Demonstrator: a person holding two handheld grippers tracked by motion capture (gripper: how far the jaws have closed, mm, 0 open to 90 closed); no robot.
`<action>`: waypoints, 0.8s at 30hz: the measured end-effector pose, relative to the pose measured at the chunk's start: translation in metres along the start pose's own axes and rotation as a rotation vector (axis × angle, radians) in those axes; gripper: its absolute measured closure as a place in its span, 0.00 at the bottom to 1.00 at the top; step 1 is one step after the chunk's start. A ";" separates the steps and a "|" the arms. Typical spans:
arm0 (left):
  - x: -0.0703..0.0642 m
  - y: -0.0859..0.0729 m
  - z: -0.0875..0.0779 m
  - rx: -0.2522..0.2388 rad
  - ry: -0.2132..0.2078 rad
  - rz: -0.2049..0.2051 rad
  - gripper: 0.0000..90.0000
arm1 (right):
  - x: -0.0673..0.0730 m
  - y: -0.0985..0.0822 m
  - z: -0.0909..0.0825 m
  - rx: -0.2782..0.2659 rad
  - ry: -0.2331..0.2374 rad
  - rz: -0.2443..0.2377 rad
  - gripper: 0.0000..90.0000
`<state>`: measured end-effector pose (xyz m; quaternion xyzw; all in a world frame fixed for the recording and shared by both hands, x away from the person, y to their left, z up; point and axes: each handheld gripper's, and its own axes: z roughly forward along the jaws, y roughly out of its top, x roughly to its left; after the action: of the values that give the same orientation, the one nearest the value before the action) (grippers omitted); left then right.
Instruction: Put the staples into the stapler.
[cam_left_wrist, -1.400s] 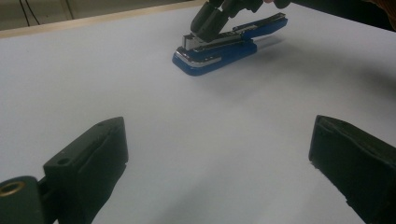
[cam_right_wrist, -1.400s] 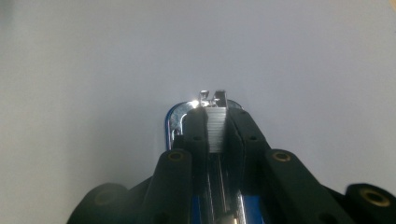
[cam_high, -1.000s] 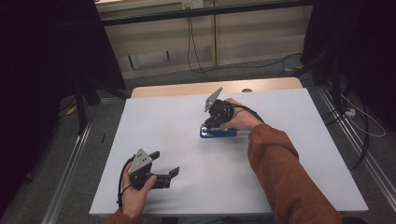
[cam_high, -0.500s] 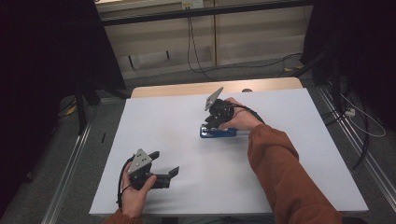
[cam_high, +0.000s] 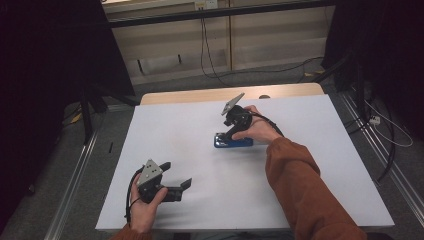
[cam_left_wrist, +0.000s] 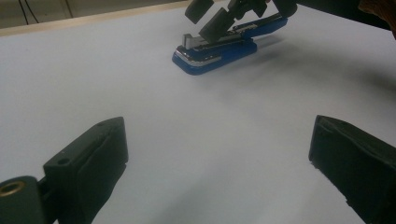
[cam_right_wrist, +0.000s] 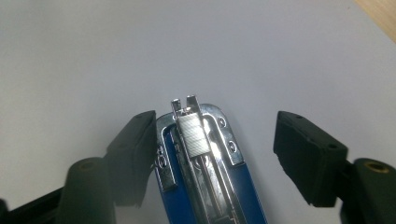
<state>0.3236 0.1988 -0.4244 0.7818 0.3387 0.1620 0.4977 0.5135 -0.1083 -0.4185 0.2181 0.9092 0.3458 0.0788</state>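
A blue stapler (cam_high: 235, 142) with a chrome front lies mid-table on the white tabletop (cam_high: 320, 165). My right gripper (cam_high: 231, 134) points down over it; its jaws have just been opening. In the right gripper view the stapler (cam_right_wrist: 201, 158) sits between the spread jaws of that gripper (cam_right_wrist: 217, 149): the left pad is right beside its side, the right pad stands well clear. The left gripper view shows the stapler (cam_left_wrist: 215, 49) far ahead with the right gripper (cam_left_wrist: 219, 18) on it. My left gripper (cam_high: 176, 174) rests near the front left, open and empty, jaws (cam_left_wrist: 217, 149) wide.
A wooden strip (cam_high: 225, 94) runs along the table's far edge. Cables (cam_high: 210, 55) trail on the floor beyond it, and more lie at the right (cam_high: 380, 125). A metal rail (cam_high: 75, 175) runs along the left side.
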 end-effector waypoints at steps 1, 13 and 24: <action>0.000 0.000 0.000 0.000 0.000 -0.001 0.05 | 0.000 0.000 -0.001 -0.009 -0.003 0.006 0.30; 0.000 0.000 0.000 0.003 0.001 0.001 0.05 | -0.001 -0.010 -0.015 -0.072 -0.070 0.101 0.13; 0.001 0.000 0.000 0.002 0.003 -0.006 0.05 | 0.001 -0.023 -0.031 -0.143 -0.107 0.145 0.06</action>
<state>0.3244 0.1992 -0.4250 0.7810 0.3421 0.1613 0.4970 0.4957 -0.1421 -0.4105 0.2954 0.8584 0.4025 0.1175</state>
